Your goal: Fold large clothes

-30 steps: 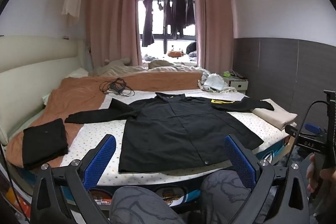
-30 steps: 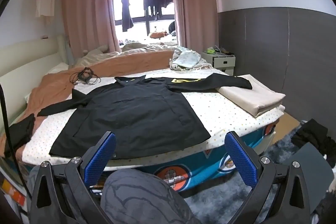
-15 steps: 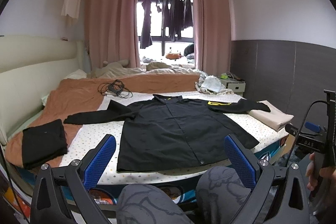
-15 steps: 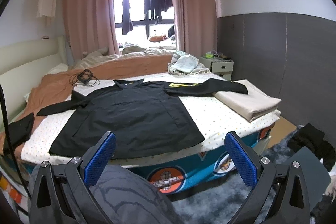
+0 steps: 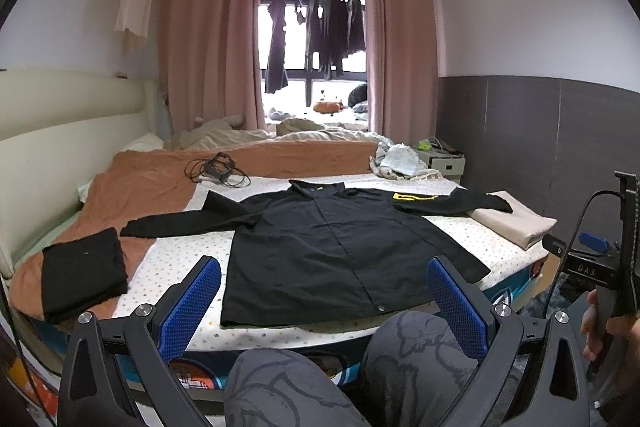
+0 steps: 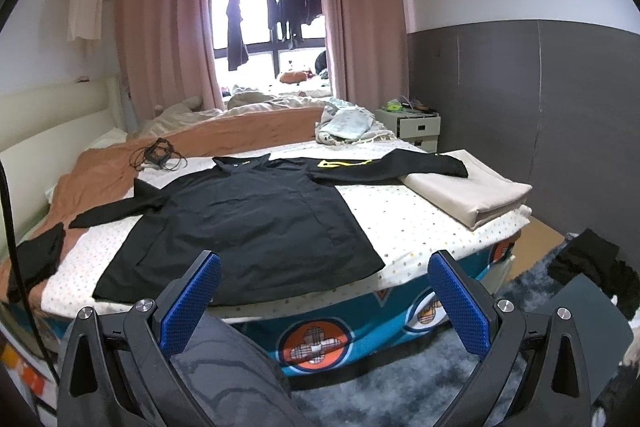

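- Left gripper (image 5: 323,297) low in the frame of its own view, blue-padded fingers (image 5: 191,303) spread wide apart, nothing between them, held short of the bed (image 5: 176,259).
- Right gripper (image 6: 324,297) likewise low in its own view, blue pads parted wide and empty, also short of the mattress edge.
- Black jacket (image 5: 340,251) laid flat, front up, across the dotted sheet in the middle of both frames; collar toward the window, hem toward the near edge of the bed.
- Left-of-frame sleeve stretched out sideways onto the orange blanket (image 5: 152,187); right-of-frame sleeve, marked with a yellow patch, stretched the other way with its cuff resting on a folded beige cloth (image 6: 472,193).
- Folded black garment (image 5: 82,273) at the left of the frame, lying on the orange blanket, apart from the jacket.
- Tangle of black cable (image 5: 218,171) beyond the jacket, upper left of it, on the blanket.
- Knees in grey patterned trousers (image 5: 292,383) at the bottom of the left view, between the fingers and just before the bed.
- Hand (image 5: 600,323) at the lower right edge of the left view, wrapped round the handle of the other gripper.
- Dark clothes (image 6: 276,7) hung in the window between pink curtains, top centre.
- White nightstand (image 6: 412,125) at the right, beside the grey wall panel.
- Dark heap of cloth (image 6: 592,267) on the floor at the right edge of the right view.
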Demonstrator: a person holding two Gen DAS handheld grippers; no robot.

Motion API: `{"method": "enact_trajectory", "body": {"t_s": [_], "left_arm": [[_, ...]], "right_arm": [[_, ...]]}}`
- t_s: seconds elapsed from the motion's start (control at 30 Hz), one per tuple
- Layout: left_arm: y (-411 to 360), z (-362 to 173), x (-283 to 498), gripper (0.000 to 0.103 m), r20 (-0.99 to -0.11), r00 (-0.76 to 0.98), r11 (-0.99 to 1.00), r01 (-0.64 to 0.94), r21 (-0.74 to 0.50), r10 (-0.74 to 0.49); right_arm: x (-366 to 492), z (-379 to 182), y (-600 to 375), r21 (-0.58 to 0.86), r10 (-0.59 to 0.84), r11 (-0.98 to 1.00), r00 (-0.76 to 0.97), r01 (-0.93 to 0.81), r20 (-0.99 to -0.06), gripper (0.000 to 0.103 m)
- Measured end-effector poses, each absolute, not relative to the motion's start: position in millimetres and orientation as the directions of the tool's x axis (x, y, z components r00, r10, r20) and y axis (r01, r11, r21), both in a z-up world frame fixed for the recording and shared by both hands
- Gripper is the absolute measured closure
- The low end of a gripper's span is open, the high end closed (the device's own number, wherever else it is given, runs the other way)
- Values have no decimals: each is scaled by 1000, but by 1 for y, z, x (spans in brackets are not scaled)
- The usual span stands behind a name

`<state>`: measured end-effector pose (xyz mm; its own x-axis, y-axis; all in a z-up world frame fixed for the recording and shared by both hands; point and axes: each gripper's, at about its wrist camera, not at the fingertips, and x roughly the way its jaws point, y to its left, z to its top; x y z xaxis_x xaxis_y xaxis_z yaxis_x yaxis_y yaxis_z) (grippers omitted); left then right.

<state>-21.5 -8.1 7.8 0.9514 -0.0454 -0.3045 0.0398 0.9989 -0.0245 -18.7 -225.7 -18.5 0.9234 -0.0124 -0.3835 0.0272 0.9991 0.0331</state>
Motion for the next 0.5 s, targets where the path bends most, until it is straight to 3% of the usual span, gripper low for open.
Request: {"method": "enact_trajectory", "body": {"t_s": [0.5], "left_arm": [[0,4,-21,0,-326,945,999,26,-46,-39]], "right_arm": [[-8,-25,-211,32,14,999,916,-1,-402,0]]}}
